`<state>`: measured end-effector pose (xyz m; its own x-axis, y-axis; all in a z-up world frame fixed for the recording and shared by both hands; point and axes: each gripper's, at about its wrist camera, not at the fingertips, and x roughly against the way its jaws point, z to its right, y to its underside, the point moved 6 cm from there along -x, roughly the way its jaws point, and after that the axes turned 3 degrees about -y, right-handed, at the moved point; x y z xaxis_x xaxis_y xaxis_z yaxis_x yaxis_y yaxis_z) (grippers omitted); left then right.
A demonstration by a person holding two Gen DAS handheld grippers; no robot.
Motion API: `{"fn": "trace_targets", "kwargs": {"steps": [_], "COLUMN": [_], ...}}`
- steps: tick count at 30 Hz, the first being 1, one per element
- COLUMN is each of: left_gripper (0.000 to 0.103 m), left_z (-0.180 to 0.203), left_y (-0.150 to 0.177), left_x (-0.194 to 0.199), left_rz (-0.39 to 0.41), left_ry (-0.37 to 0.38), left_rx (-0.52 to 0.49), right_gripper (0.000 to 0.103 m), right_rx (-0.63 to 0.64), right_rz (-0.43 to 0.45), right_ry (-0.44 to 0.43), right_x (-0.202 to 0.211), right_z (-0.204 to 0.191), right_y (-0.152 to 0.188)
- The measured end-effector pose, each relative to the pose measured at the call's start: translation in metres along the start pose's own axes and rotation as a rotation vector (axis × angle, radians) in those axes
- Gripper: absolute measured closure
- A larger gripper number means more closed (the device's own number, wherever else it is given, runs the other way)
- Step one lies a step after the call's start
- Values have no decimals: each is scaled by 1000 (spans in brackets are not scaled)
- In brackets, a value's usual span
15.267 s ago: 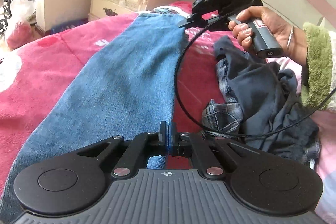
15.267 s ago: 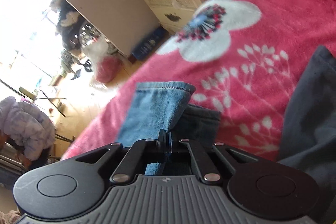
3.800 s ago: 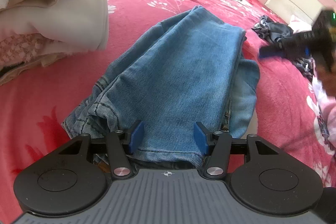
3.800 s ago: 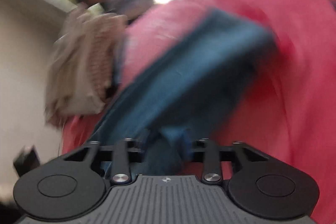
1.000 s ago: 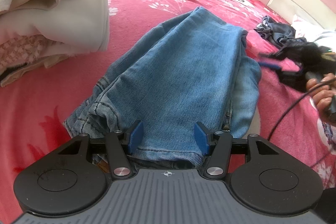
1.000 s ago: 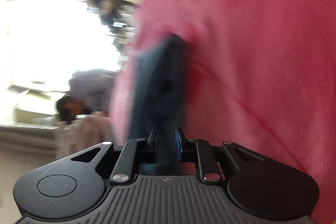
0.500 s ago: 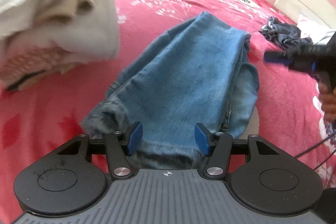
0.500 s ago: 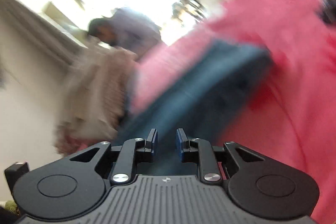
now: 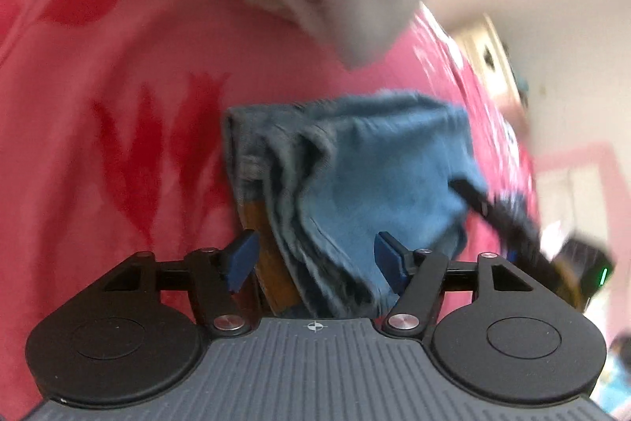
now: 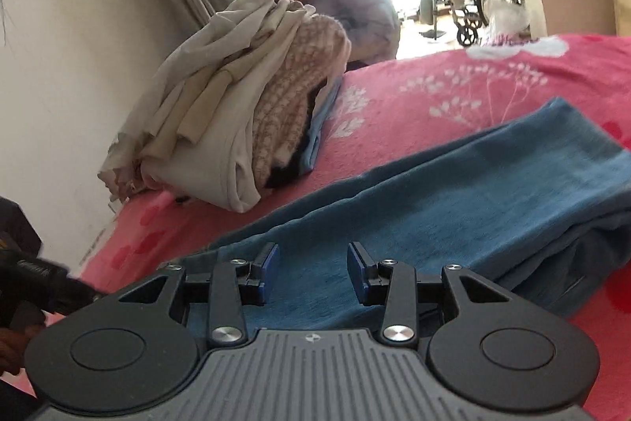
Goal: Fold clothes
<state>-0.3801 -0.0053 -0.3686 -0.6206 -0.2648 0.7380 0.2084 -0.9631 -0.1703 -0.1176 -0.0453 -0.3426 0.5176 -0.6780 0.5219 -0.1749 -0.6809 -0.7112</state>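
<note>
Jeans blurred btwn opening left tongs; right tongs opening, empty.

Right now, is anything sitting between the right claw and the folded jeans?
Nothing visible. The right claw hangs just over the jeans, its jaws opening with only denim showing below the gap. The pile of folded clothes sits off to the side on the pink blanket.
</note>
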Motion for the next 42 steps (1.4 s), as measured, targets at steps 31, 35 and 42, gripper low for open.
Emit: {"fn": "trace_targets", "kwargs": {"steps": [31, 35, 42], "left_gripper": [42, 54, 72], "left_z": [6, 11, 41], "left_y": [28, 30, 28], "left_x": [-45, -41, -32], "left_rz": [-13, 8, 28], "left_ry": [24, -11, -49], "left_rx": [7, 2, -112], "right_gripper": [62, 62, 65], "right_rx": [100, 184, 253], "right_rz": [37, -26, -76], "right_ry": [105, 158, 131], "right_x": [-1, -24, -34], "right_z": [17, 43, 42], "right_y": [-36, -38, -35]}}
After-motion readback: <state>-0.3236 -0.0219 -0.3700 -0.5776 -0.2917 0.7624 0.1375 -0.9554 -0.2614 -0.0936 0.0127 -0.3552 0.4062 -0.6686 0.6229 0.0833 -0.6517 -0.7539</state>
